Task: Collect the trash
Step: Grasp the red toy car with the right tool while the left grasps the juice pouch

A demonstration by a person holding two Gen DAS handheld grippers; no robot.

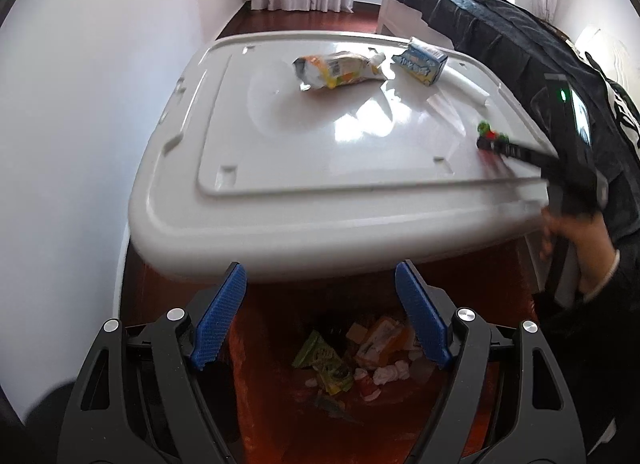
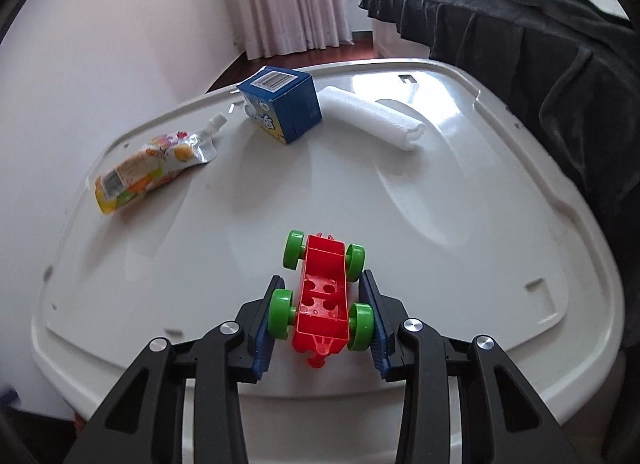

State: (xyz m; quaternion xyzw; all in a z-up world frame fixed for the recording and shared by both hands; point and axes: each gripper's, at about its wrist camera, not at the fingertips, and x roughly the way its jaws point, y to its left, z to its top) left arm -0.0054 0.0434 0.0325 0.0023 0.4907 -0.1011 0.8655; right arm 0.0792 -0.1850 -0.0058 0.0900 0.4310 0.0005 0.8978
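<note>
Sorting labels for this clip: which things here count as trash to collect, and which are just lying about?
Job:
pouch
carton
foam roll
bin, already holding wrappers
left gripper, open over the bin

Not trash, arguably:
toy car, upside down between the right gripper's fingers
lid
blanket

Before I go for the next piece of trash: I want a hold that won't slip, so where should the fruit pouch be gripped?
Grip the fruit pouch across its flat body, claw coming from above. It lies flat on the white lid, its spout toward the blue carton, with clear lid along both long edges.
</note>
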